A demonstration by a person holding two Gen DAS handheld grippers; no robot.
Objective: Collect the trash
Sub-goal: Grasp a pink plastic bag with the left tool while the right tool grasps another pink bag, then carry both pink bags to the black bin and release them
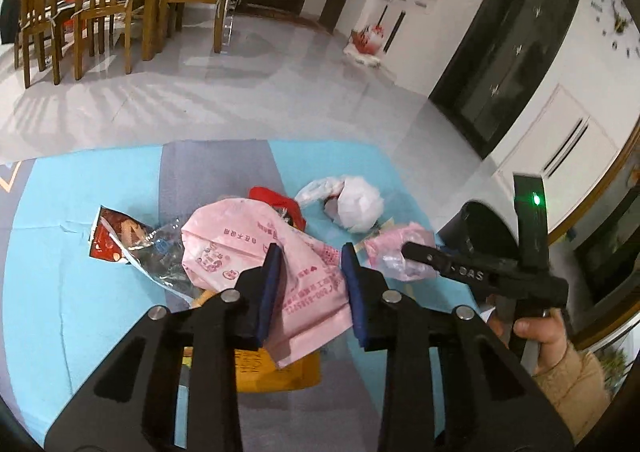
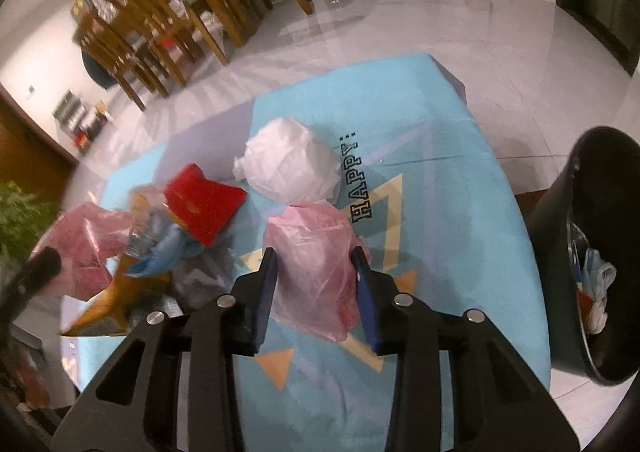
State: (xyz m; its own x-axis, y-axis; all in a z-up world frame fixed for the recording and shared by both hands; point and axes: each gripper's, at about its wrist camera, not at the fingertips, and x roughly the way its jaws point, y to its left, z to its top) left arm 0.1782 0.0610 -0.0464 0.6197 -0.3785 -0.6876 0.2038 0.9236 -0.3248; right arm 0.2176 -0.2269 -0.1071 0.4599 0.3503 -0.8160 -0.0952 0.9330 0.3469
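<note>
A pile of trash lies on a table under a blue cloth [image 2: 440,172]. My left gripper [image 1: 312,264] has its blue pads pressed on a pink printed bag [image 1: 240,236] that fills the gap between them. In the right wrist view, my right gripper [image 2: 316,268] is shut on a translucent pink plastic bag [image 2: 312,252], seen also from the left wrist as the pink plastic bag [image 1: 400,248]. A crumpled white bag [image 2: 292,164] sits just beyond it. A black bin [image 2: 560,252] with trash inside stands at the table's right edge.
A red packet [image 2: 204,204], a crushed clear bottle [image 1: 160,248], a red snack wrapper [image 1: 112,236] and an orange packet [image 1: 280,372] lie in the pile. A person's hand [image 1: 536,332] holds the right gripper. Wooden chairs [image 1: 100,4] stand across the grey floor.
</note>
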